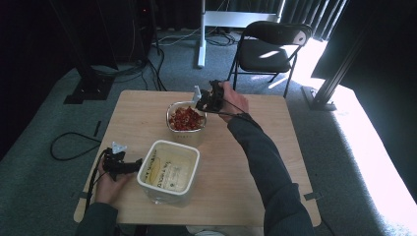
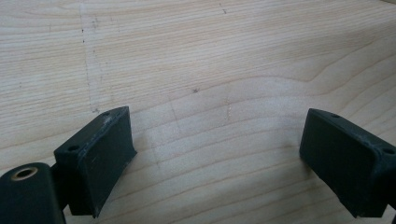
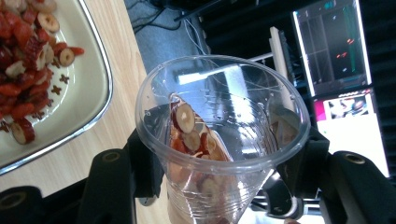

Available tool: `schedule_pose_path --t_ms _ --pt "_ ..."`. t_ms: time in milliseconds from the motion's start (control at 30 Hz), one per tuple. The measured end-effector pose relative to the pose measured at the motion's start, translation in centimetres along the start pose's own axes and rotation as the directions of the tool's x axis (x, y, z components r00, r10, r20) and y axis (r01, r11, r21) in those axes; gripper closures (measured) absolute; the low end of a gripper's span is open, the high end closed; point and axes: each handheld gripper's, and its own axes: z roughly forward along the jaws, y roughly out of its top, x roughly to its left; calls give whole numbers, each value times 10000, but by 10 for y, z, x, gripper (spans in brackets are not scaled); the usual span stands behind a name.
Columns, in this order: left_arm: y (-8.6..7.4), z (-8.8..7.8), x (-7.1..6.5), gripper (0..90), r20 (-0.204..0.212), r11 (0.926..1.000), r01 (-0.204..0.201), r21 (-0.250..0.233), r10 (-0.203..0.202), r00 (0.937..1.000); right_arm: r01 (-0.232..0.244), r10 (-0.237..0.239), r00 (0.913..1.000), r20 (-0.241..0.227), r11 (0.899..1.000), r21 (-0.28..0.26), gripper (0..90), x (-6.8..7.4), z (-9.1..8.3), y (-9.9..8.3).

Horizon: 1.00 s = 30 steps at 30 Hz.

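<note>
Cup (image 3: 219,140), clear plastic, clamped in right gripper (image 3: 224,172), base cut off; left gripper (image 2: 219,158) gapes wide.

The left hand (image 1: 105,184) rests low at the near left of the desk (image 1: 236,182), its forearm coming in from the bottom edge, and holds the left tool (image 1: 129,166) level, pointing to the right. In the left gripper view its two black jaws stand wide apart with nothing between them. The right arm stretches forward in a dark sleeve, elbow slightly bent, and the right hand (image 1: 231,101) holds the right tool (image 1: 204,103) raised and tipped leftward. Its jaws are clamped on the sides of a clear plastic cup (image 3: 219,140).
</note>
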Motion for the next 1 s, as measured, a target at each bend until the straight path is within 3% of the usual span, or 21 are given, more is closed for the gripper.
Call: schedule_pose_path --t_ms 167,267,433,567,633,800,1000 --pt "0 0 0 104 -9 10000 -16 -2 16 10000 710 -711 9974 128 9974 134 418 5 0 6" --pt "0 0 0 104 -8 10000 -12 -6 12 10000 1354 -1361 9904 246 9904 277 418 11 1 10" --pt "0 0 0 103 -7 10000 -3 -13 3 10000 2510 -2531 9662 486 9669 464 420 22 0 19" --pt "0 0 0 104 -14 10000 -27 0 27 10000 2961 -2988 9526 572 9538 511 420 27 0 22" --pt "0 0 0 104 -16 10000 -35 8 35 10000 3403 -3443 9363 696 9382 632 420 31 0 24" --pt "0 0 0 104 -24 10000 -10 -22 10 10000 3589 -3631 9279 844 9314 613 420 31 -2 28" --pt "0 0 0 104 -18 10000 -15 -11 15 10000 4260 -4306 8958 1101 9025 634 420 36 -7 34"
